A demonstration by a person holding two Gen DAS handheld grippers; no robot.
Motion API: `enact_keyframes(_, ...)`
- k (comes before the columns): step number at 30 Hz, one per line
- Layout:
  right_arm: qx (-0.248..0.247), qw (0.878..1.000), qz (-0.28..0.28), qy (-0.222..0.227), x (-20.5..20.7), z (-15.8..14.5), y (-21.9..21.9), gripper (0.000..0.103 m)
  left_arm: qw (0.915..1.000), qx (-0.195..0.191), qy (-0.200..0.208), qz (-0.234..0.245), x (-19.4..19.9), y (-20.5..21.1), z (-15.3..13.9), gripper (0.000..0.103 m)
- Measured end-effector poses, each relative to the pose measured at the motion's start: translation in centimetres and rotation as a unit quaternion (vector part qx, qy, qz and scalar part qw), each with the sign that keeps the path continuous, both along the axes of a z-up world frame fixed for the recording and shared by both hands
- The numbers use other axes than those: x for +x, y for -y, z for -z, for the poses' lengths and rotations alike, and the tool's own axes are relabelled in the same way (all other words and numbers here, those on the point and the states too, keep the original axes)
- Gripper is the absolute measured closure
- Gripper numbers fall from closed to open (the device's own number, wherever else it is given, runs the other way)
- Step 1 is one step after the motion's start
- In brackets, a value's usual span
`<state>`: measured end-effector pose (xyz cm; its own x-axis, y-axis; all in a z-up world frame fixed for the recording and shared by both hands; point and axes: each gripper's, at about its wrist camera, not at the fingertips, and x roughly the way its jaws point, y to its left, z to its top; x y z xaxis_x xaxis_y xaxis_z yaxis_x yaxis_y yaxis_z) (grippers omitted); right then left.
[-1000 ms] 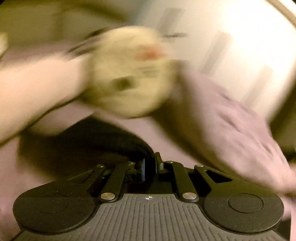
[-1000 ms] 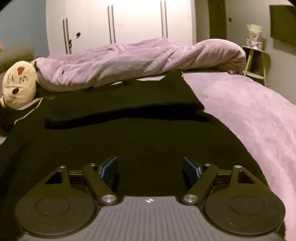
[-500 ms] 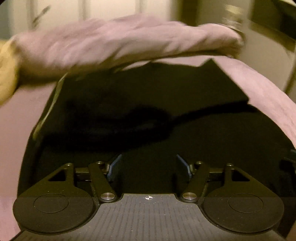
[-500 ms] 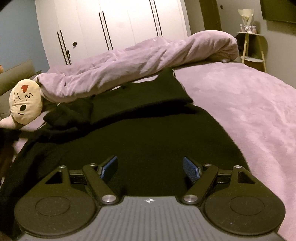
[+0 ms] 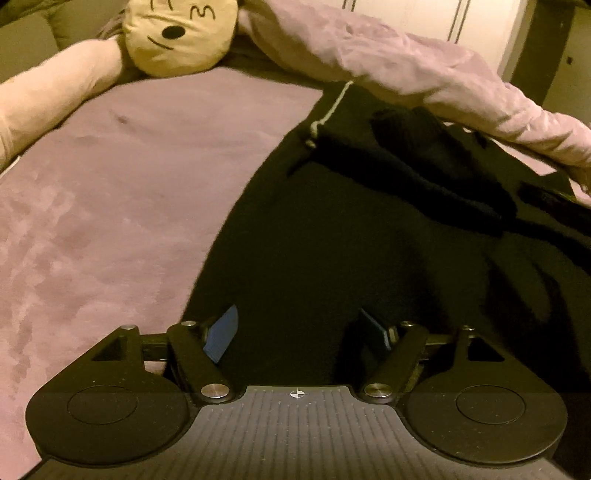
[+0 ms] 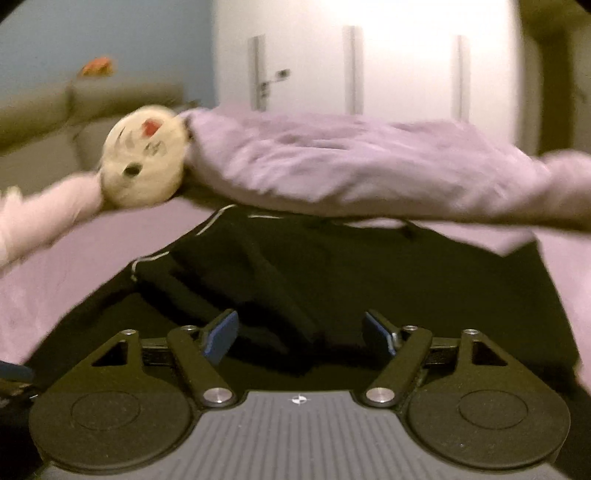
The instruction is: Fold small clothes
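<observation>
Change: a second ago the left gripper (image 5: 299,332) was pinched nearly closed with black cloth at its fingers; now its blue pads stand wide apart with nothing between them — the cloth has been let go.
Garment: the black garment (image 5: 351,240) lies spread on the purple bedspread (image 5: 110,184), its left edge running just ahead of the left gripper; a sleeve-like fold (image 5: 436,166) lies heaped across the upper part, and a pale drawstring (image 5: 332,107) trails from near the top.
Meaning for the task: I judge that one fold has just been laid over and released, so the piece is only partly folded — the heaped part looks loose and uneven, and more folds are probably needed.
Left pose: low over the garment's near-left edge, pointing up the bed toward the plush toy (image 5: 181,33) and the rolled purple duvet (image 5: 406,70).
Right gripper: the right gripper (image 6: 299,332) is also spread wide and empty, as it was a second ago.
Right pose: hovering low above the garment's near middle; its view is blurred, which suggests it is swinging leftward.
Right view: the folded part (image 6: 240,280) lies just ahead, the duvet beyond it.
Risk: the soft dark cloth hides its edges, so finding the next hem may take care.
</observation>
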<state>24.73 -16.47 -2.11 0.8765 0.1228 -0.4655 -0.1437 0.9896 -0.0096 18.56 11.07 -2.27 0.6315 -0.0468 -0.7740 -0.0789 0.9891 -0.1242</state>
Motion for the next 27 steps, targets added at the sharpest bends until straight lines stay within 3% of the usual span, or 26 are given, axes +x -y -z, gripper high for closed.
enact_keyframes(4,-0.067,0.997,-0.034,-0.031,4.7,1.2,-2.9,0.050,1.0000,-0.006,-0.001,-0.007,0.2,-0.2,0.1,0.025)
enact_keyframes(6,-0.077,0.995,-0.047,-0.044,6.1,1.9,-3.6,0.058,1.0000,-0.001,-0.001,-0.007,0.1,0.2,0.1,0.024)
enact_keyframes(7,-0.085,0.994,-0.049,-0.046,6.4,2.2,-3.9,0.083,1.0000,0.003,-0.001,-0.007,0.1,0.4,0.0,0.024)
enact_keyframes(8,-0.090,0.994,-0.048,-0.048,6.5,2.2,-3.9,0.095,1.0000,0.005,-0.002,-0.006,0.1,0.6,-0.2,0.024)
enact_keyframes(11,-0.043,0.999,-0.013,-0.008,4.9,0.6,-2.2,0.095,1.0000,0.001,0.010,0.001,-0.1,1.0,-1.1,0.024)
enact_keyframes(13,0.014,0.998,0.056,0.024,3.0,-0.8,0.9,0.095,0.9997,0.001,0.021,0.007,0.2,1.4,-1.8,0.024)
enact_keyframes(17,0.113,0.976,0.183,0.025,-0.2,-0.5,7.6,0.093,0.9994,-0.003,0.030,0.015,1.6,2.5,-2.5,0.024)
enact_keyframes(21,0.152,0.965,0.212,-0.013,-1.4,1.7,11.1,0.075,0.9991,-0.018,0.023,0.032,3.0,3.8,-2.4,0.024)
enact_keyframes(23,0.186,0.956,0.225,-0.015,-2.1,2.2,12.6,0.057,0.9988,-0.016,0.021,0.040,3.9,4.5,-2.1,0.024)
enact_keyframes(27,0.246,0.940,0.235,-0.014,-2.3,2.5,15.1,0.050,0.9980,-0.019,0.020,0.058,6.5,5.9,-1.7,0.024)
